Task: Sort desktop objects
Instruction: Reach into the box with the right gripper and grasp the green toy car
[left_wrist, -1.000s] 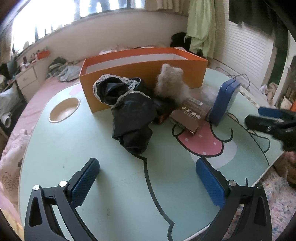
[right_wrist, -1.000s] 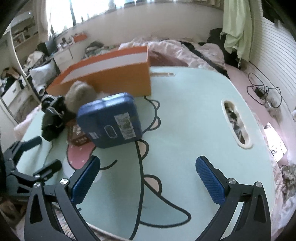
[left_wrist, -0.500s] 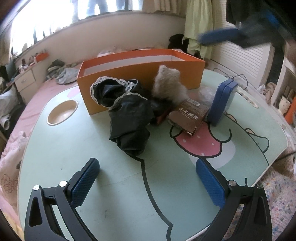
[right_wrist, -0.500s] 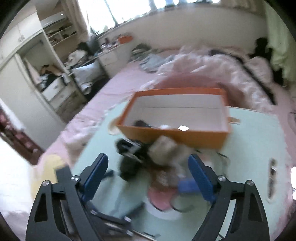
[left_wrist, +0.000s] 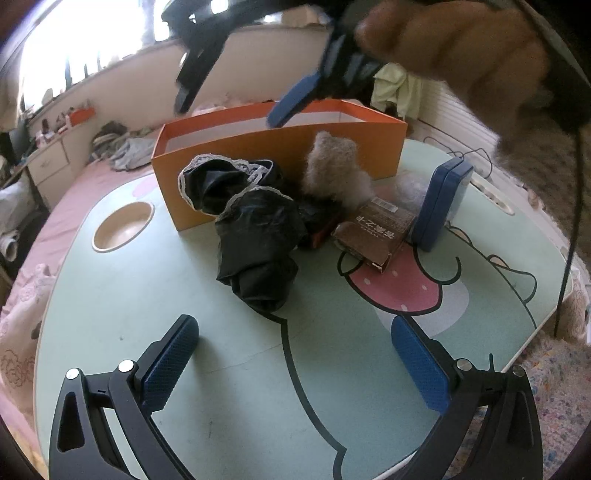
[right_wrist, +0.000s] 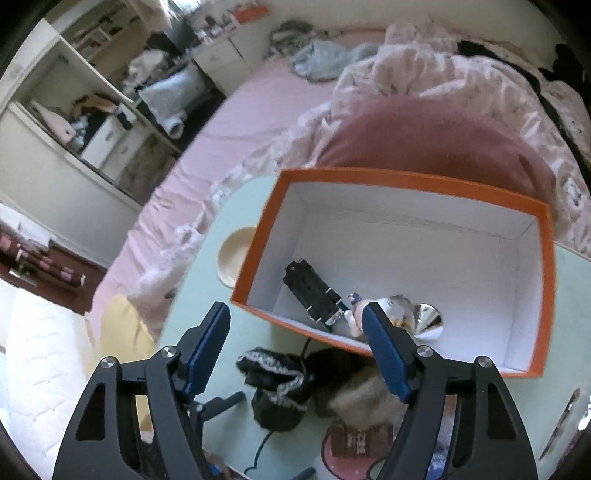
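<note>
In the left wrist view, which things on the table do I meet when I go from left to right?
Round recess → black lace-trimmed cloth → brown carton → blue case. The fluffy toy overlaps the cloth and carton, so I leave it out.

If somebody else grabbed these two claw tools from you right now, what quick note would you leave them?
Left gripper: open, empty, low over the mint-green cartoon table.
Right gripper: open, empty, jaws just been closing, above the orange cardboard box.
Done: black ridged block and small shiny items lie in the box.
Left, on the table in front of the box: black lace-trimmed cloth, beige fluffy toy, brown carton, blue tin case.
</note>
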